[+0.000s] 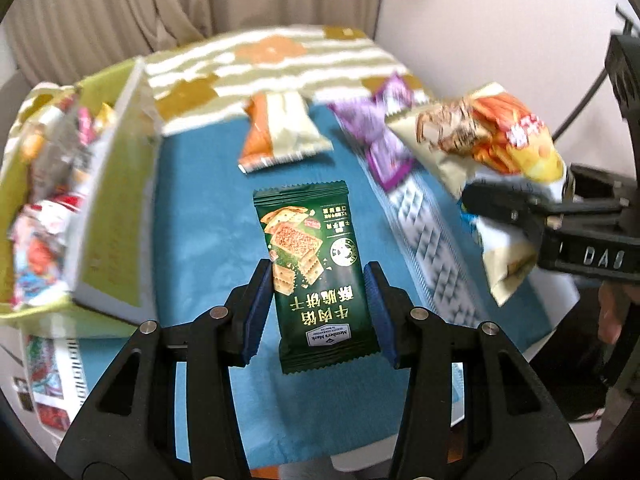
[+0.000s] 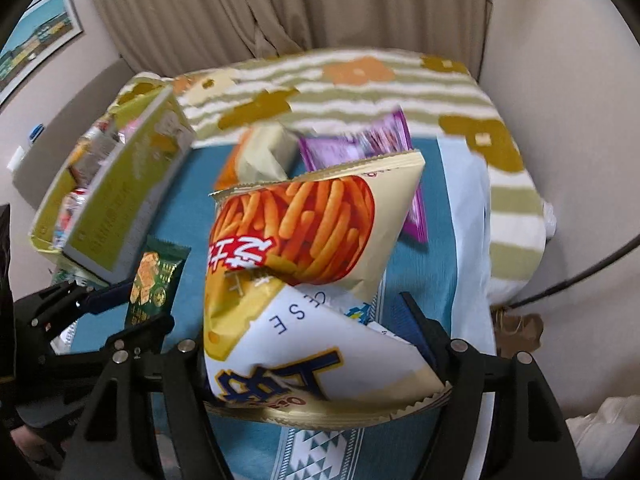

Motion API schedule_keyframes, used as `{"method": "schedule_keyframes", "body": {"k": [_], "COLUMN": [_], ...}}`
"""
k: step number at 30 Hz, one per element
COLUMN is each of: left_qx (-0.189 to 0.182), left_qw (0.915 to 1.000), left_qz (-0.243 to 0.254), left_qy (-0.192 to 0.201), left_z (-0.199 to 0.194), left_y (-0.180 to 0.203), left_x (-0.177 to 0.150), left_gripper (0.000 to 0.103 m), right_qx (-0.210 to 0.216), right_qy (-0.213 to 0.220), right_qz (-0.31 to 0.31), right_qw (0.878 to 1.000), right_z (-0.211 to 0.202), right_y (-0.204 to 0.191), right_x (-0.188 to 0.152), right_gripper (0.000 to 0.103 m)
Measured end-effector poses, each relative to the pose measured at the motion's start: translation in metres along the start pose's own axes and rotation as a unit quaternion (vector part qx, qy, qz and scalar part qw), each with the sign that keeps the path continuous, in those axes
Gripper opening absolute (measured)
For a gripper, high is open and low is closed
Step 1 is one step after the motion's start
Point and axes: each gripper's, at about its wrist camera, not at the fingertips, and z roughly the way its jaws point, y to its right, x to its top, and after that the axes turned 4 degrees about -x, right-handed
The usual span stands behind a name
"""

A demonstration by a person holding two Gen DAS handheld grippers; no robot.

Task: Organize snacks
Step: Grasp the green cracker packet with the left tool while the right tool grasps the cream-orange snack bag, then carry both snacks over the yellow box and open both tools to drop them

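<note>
A dark green cracker packet lies flat on the blue cloth. My left gripper is open, its blue pads on either side of the packet's near half. My right gripper is shut on a cream and orange cheese-stick bag and holds it above the cloth; the bag also shows at the right of the left wrist view. A green cardboard box holding several snack packets stands at the left. An orange and cream packet and a purple packet lie further back.
A striped green and white cloth with flower shapes covers the far part of the surface. Beige curtains hang behind. A patterned white and grey strip runs along the blue cloth's right side. A black cable hangs at the right.
</note>
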Motion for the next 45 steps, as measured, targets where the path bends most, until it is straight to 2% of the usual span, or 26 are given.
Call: {"method": "schedule_keyframes", "body": {"k": [9, 14, 19, 24, 28, 31, 32, 34, 35, 36, 39, 45], "left_qx": [0.041, 0.066, 0.087, 0.102, 0.099, 0.083, 0.082, 0.090, 0.090, 0.086, 0.056, 0.057], "left_qw": [0.9953, 0.9919, 0.9893, 0.9882, 0.9888, 0.9913, 0.9920, 0.9922, 0.9923, 0.9925, 0.9935, 0.9945], "left_qz": [-0.046, -0.068, -0.085, -0.097, -0.104, -0.099, -0.095, -0.086, -0.084, -0.086, -0.099, -0.087], "left_qy": [0.074, 0.085, 0.081, 0.061, 0.041, 0.021, 0.011, -0.007, -0.011, -0.006, -0.001, -0.013], "left_z": [-0.092, -0.119, -0.127, -0.120, -0.106, -0.092, -0.086, -0.077, -0.074, -0.074, -0.075, -0.070], "left_y": [-0.057, -0.108, -0.163, -0.221, -0.258, -0.278, -0.283, -0.289, -0.293, -0.297, -0.311, -0.327], "left_x": [0.031, 0.042, 0.047, 0.052, 0.052, 0.052, 0.051, 0.048, 0.046, 0.044, 0.043, 0.053], "left_gripper": [0.042, 0.042, 0.042, 0.042, 0.042, 0.043, 0.046, 0.075, 0.099, 0.103, 0.103, 0.103], "right_qx": [0.040, 0.070, 0.097, 0.114, 0.116, 0.112, 0.110, 0.105, 0.101, 0.099, 0.089, 0.085], "right_qy": [0.062, 0.089, 0.094, 0.087, 0.073, 0.056, 0.051, 0.044, 0.040, 0.039, 0.037, 0.032], "right_qz": [-0.041, -0.068, -0.088, -0.097, -0.091, -0.088, -0.085, -0.077, -0.072, -0.069, -0.061, -0.054], "right_qw": [0.996, 0.991, 0.987, 0.985, 0.986, 0.988, 0.989, 0.991, 0.991, 0.992, 0.993, 0.994], "right_z": [-0.057, -0.066, -0.058, -0.036, -0.019, -0.004, 0.001, 0.007, 0.010, 0.012, 0.017, 0.033], "right_y": [-0.065, -0.117, -0.167, -0.213, -0.239, -0.254, -0.258, -0.263, -0.265, -0.266, -0.270, -0.288], "right_x": [0.041, 0.067, 0.090, 0.117, 0.128, 0.131, 0.132, 0.135, 0.137, 0.139, 0.149, 0.171], "right_gripper": [0.069, 0.069, 0.069, 0.069, 0.069, 0.069, 0.069, 0.069, 0.069, 0.069, 0.069, 0.069]}}
